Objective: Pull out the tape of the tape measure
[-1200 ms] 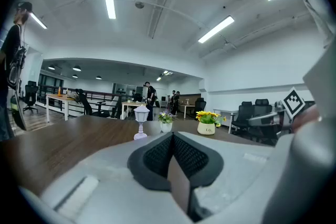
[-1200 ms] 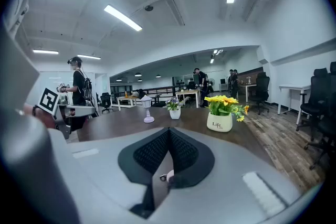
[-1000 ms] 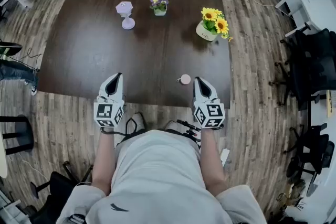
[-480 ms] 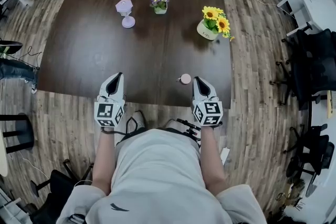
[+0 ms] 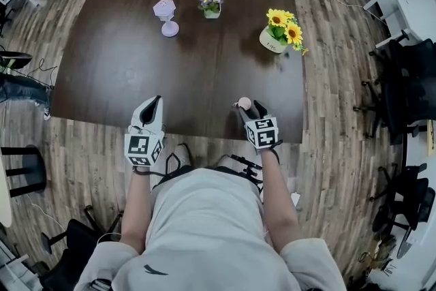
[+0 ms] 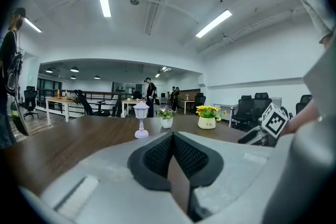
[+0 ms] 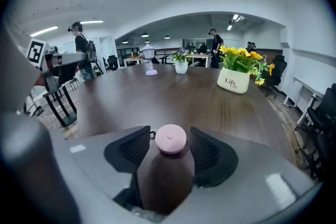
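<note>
- Nearest, lower left of centre in the head view: the left gripper hangs over the near edge of the surface. In its own view the fingers are pressed together with nothing between them. It is idle.
- Lower right of centre in the head view: the right gripper angles toward the upper left, with its tips at the tape measure.
- In the right gripper view, low centre, the fingers are spread and the small round pink case stands between them. A thin gap shows on each side of the case. My reading is that the fingers bracket it without pinching it.
- The tape measure stands on the surface close to the near edge, right of the middle, and is well apart from the left gripper.
- No tape shows drawn out in any view. A small tab or loop sits at the case's left side in the right gripper view, but it is too small to identify.
- The upper part of the head view holds a lilac lamp ornament, a pot of purple flowers and a sunflower pot. They stand roughly in a row, well apart from both grippers.
- Progress is early: the right side has reached the case, and nothing more is done.
- What is left, as I judge it, is to close on the case, bring the left gripper across to take the tape's end, and draw the two apart.
</note>
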Tool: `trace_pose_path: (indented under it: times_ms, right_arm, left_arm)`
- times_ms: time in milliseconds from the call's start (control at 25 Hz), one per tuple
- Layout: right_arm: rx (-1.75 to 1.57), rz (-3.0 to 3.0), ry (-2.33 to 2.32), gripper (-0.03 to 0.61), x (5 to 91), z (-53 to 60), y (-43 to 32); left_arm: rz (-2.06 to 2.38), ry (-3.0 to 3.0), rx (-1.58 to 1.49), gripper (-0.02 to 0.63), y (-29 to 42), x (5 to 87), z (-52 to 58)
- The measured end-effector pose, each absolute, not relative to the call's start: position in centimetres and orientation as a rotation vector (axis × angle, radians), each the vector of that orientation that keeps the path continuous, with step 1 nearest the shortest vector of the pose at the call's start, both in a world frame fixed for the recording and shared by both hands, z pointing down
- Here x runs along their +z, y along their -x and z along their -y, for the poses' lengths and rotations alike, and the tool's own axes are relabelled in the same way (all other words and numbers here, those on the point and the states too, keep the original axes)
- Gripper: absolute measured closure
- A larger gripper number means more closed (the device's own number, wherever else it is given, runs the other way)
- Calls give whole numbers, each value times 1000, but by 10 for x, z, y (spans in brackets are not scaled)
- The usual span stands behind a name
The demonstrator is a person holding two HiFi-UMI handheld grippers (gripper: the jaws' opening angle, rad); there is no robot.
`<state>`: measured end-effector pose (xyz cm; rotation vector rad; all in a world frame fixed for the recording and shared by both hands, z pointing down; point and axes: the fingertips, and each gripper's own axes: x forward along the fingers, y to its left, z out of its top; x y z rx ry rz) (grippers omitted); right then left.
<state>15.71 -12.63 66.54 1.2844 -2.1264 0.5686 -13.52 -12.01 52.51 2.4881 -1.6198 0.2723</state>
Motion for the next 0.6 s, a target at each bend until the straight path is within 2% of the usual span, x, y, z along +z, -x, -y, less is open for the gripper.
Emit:
trace_pose_path:
  times_ms: [80, 200, 600]
  right_arm:
    - [569, 2102, -1238, 322, 677, 130, -156]
    - [548, 2061, -1157, 304, 689, 133, -155]
    - [564, 2130, -1055, 351, 693, 134, -145]
  left_arm:
    - [1622, -2482, 274, 607, 137, 526, 120]
    - [1629, -2473, 277, 607, 141, 527, 118]
    - [1628, -2461, 286, 607, 147, 529, 115]
